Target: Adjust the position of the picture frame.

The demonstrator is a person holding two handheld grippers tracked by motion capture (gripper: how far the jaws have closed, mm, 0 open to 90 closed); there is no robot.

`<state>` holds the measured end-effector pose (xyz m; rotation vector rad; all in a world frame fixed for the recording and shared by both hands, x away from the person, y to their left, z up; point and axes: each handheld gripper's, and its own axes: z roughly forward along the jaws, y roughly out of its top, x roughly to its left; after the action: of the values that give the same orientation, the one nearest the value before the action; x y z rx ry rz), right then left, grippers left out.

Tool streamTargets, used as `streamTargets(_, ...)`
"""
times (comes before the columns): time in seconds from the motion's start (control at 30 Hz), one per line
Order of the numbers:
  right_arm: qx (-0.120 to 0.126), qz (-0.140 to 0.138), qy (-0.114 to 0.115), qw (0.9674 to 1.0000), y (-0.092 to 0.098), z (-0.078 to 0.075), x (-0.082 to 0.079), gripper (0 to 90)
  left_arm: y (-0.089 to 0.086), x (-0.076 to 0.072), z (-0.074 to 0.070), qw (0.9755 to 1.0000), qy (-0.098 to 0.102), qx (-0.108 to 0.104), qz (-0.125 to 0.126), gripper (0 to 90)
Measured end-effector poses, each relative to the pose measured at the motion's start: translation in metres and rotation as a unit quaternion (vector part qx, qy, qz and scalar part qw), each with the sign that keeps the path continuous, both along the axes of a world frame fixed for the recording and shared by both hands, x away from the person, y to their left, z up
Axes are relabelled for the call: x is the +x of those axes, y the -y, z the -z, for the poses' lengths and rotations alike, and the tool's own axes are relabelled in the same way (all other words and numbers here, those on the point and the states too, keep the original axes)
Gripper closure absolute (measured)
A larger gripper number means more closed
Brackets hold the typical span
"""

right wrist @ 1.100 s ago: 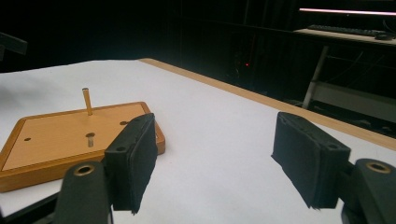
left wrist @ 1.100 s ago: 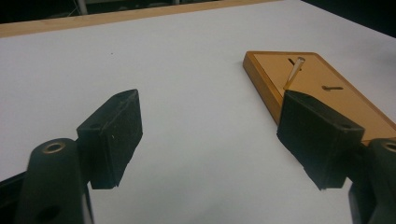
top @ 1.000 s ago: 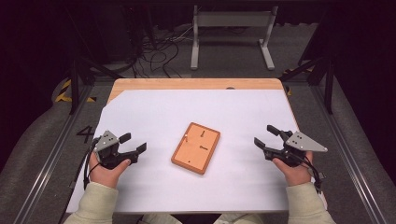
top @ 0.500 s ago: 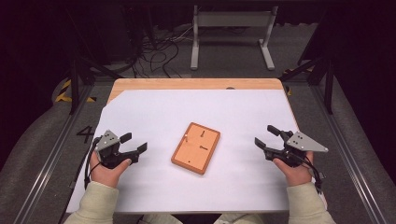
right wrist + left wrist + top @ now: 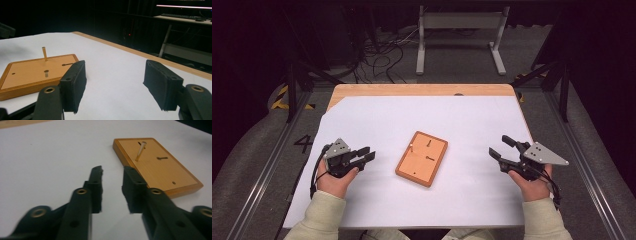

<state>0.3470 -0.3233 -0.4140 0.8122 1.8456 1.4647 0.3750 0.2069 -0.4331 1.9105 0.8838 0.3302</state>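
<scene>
The left hand-held gripper (image 5: 364, 156) has just narrowed to a small empty gap; the right hand-held gripper (image 5: 501, 146) is spread, holding nothing.

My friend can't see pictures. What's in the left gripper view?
An orange wooden board lies on a white table, with a thin peg standing up in it. In front, the left hand-held gripper has nothing between its two black jaws, which have just been closing.

1. A board (image 5: 422, 158) lies mid-bench (image 5: 472, 120).
2. A peg (image 5: 140, 151) stands upright in the board's far corner.
3. Left tongs (image 5: 362, 156) sit left of the board, right tongs (image 5: 499, 146) right, both apart from it.
</scene>
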Motion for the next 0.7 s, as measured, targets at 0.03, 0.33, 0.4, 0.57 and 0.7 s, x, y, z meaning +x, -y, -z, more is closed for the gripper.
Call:
streamTargets(0.03, 0.001, 0.004, 0.0, 1.0, 0.002, -0.001, -0.002, 34.5, 0.002, 0.001, 0.001, 1.0, -0.003, 0.005, 0.005, 86.6)
streamTargets(0.33, 0.0, 0.018, 0.0, 0.9998, 0.01, -0.004, -0.014, 34.3, 0.038, 0.019, 0.014, 0.9967, -0.061, 0.029, 0.044, 89.9)
streamTargets(0.4, 0.002, 0.023, 0.001, 0.9997, 0.014, -0.005, -0.018, 34.3, 0.049, 0.023, 0.018, 0.9939, -0.084, 0.04, 0.059, 89.9)
streamTargets(0.57, 0.004, 0.031, 0.003, 0.9995, 0.019, -0.007, -0.025, 34.2, 0.062, 0.028, 0.026, 0.9867, -0.123, 0.062, 0.086, 89.8)
streamTargets(0.7, 0.006, 0.035, 0.004, 0.9994, 0.021, -0.008, -0.028, 34.3, 0.063, 0.029, 0.028, 0.9848, -0.135, 0.07, 0.084, 89.8)
